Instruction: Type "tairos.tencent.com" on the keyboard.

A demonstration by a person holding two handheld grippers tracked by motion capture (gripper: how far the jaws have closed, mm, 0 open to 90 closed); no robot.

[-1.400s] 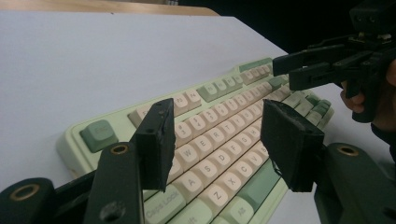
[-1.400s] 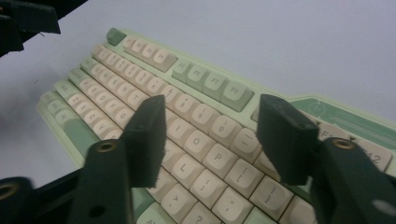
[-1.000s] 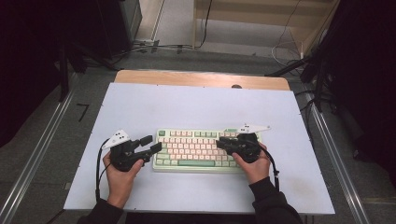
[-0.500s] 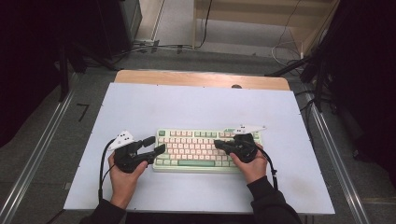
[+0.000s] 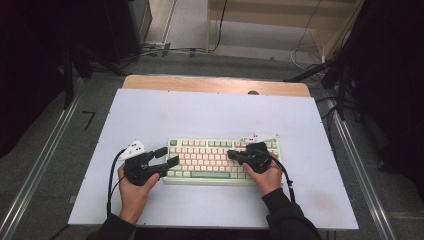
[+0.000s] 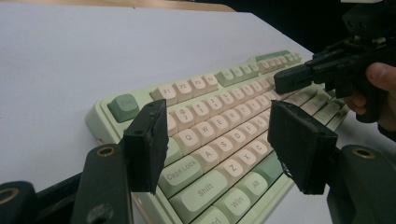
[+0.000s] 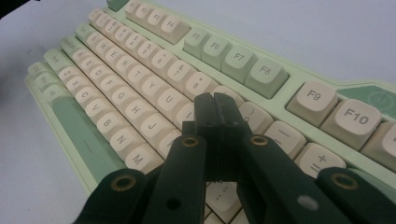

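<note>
The keyboard (image 5: 222, 161) lay in the middle of the white table (image 5: 210, 115), near the person. The right gripper (image 5: 234, 156) had its jaws pressed together over the keys, holding nothing. The left gripper (image 5: 171, 156) had been opening its jaws at the keyboard's left end, with nothing between them. To press one key well, the closed tip should come straight down on that key alone. The right jaws hid the key under them.

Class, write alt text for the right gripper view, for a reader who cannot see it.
The right gripper, its two black jaws shut together with nothing between them, points down at the cream keys near the middle of a green and cream keyboard. The keyboard lies on a pale table, with green function keys running along its far edge.
</note>
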